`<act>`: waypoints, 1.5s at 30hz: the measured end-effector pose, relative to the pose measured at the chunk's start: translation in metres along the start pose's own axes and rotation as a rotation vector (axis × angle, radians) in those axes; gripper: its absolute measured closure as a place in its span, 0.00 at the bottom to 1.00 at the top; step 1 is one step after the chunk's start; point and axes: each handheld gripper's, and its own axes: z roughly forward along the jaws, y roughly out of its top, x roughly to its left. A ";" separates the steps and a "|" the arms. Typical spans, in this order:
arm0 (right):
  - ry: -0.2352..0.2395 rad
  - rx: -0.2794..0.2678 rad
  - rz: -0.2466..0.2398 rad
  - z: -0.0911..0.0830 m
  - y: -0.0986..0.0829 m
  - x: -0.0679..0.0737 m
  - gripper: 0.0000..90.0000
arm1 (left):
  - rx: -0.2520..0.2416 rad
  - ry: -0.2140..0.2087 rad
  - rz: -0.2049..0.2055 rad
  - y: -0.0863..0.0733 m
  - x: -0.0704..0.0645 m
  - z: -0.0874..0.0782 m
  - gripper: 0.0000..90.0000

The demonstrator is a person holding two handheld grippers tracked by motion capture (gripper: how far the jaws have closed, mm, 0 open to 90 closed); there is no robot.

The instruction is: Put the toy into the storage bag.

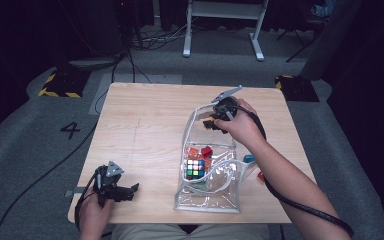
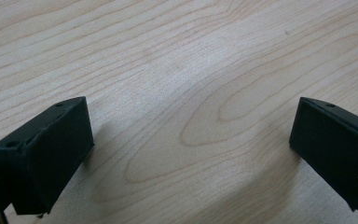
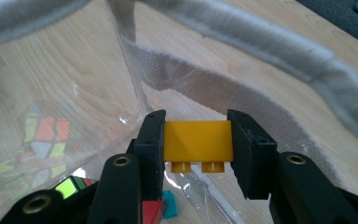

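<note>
A clear plastic bag [image 1: 215,187] with a grey trimmed rim [image 3: 279,42] lies on the wooden table [image 1: 145,130], right of centre. Inside it sit a colour cube [image 1: 195,168] and red bricks [image 1: 206,151]. My right gripper [image 1: 211,123] hovers at the bag's far open end, shut on a yellow brick [image 3: 198,141] whose studs point down. In the right gripper view the cube [image 3: 44,144] shows through the plastic below. My left gripper [image 1: 130,192] rests open near the table's front left edge, over bare wood [image 2: 186,93], nothing between its jaws.
A teal piece [image 1: 249,158] and a red piece [image 1: 261,176] lie on the table beside the bag, close to my right forearm. Beyond the table are grey floor, cables and a white desk frame [image 1: 225,25].
</note>
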 end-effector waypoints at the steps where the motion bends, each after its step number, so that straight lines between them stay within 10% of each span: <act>1: 0.001 0.006 -0.002 0.002 -0.001 0.001 0.66 | 0.003 0.001 0.001 0.000 0.000 0.000 0.00; 30: 0.026 0.252 -0.074 0.040 -0.018 0.011 0.66 | 0.000 0.000 0.000 0.000 0.000 0.000 0.00; 45: 0.010 0.258 -0.050 0.040 -0.020 0.013 0.54 | 0.000 0.000 0.000 0.000 0.000 0.000 0.00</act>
